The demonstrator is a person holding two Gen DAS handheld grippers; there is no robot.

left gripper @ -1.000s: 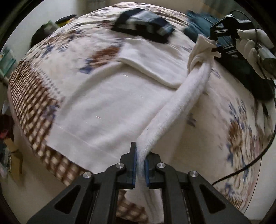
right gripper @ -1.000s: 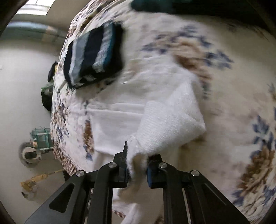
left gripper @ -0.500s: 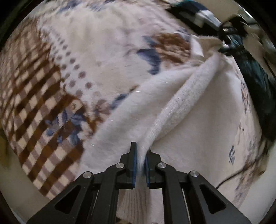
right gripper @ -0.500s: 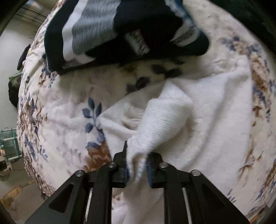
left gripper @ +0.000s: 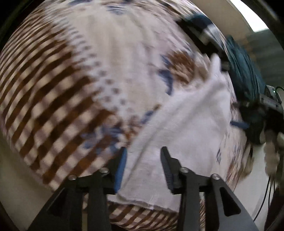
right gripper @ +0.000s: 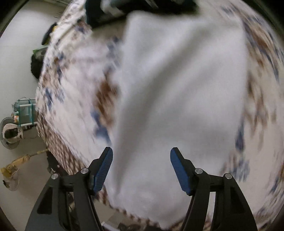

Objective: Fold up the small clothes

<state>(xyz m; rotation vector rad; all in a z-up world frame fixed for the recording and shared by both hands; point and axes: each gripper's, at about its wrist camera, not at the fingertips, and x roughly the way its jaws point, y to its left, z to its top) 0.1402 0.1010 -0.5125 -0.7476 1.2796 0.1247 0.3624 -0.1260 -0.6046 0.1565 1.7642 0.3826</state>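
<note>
**A:** Where is the piece being folded?

**B:** The white terry-cloth garment (left gripper: 186, 124) lies flat on the bed's floral and brown-checked blanket (left gripper: 62, 80), close to the near edge. In the right wrist view the same cloth (right gripper: 177, 88) fills the middle of the frame, blurred.

**A:** And the tongs?

**B:** The left tongs (left gripper: 143, 163) have just been opening. Their jaws stand apart with the cloth's near left corner lying loose between them, no pad pressing on it. The right tongs (right gripper: 141, 165) have also just been opening and stand wide over the cloth, pinching nothing.

**A:** So the step is the release after a fold?

**B:** That is my reading. To do it well, both tongs should lift straight up, so that no pad drags the top layer askew. Then check that the near hem lies square before making any further fold.

**A:** What about edges and room?

**B:** The near hem sits just beside the bed's edge, and a sideways tug could slide it off. At the far side a folded navy and grey striped garment (right gripper: 115, 10) nearly touches the white cloth. A dark teal garment (left gripper: 243, 67) lies at the far right. The open blanket to the left offers the freest space.
</note>
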